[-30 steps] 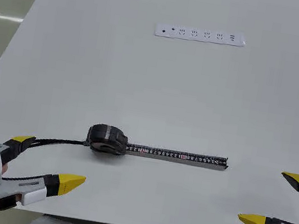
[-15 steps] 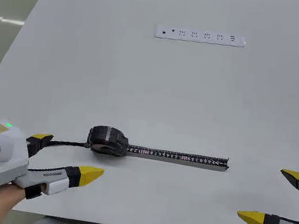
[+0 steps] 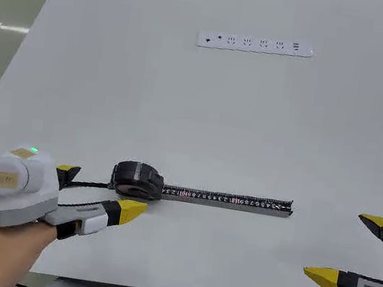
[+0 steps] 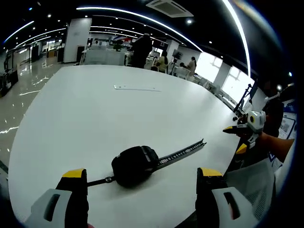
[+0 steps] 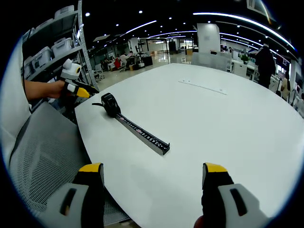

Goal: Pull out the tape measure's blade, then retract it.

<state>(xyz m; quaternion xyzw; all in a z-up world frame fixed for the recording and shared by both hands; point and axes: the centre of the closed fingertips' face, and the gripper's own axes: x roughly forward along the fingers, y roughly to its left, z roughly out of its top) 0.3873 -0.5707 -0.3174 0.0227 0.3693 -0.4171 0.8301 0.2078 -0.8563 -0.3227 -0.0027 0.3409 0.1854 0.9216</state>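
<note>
A black tape measure (image 3: 137, 179) lies on the white table (image 3: 204, 109), its dark blade (image 3: 228, 199) drawn out to the right and resting flat. A black strap trails left from the case. My left gripper (image 3: 100, 190) stands open just left of the case, its yellow tips on either side of the strap; in the left gripper view the case (image 4: 135, 165) sits between and beyond the jaws of that gripper (image 4: 138, 175). My right gripper (image 3: 355, 249) is open at the near right, well clear of the blade's end (image 5: 163, 147). In the right gripper view the case (image 5: 110, 103) lies far off.
A white power strip (image 3: 254, 44) lies at the far middle of the table. The table's near edge runs just below both grippers. A mesh chair seat (image 5: 42, 156) shows by the table's edge. People and workbenches stand far behind.
My left gripper has moved right and forward toward the tape measure's case, its tips now beside the strap. The right gripper has stayed put. Case and blade have not moved.
</note>
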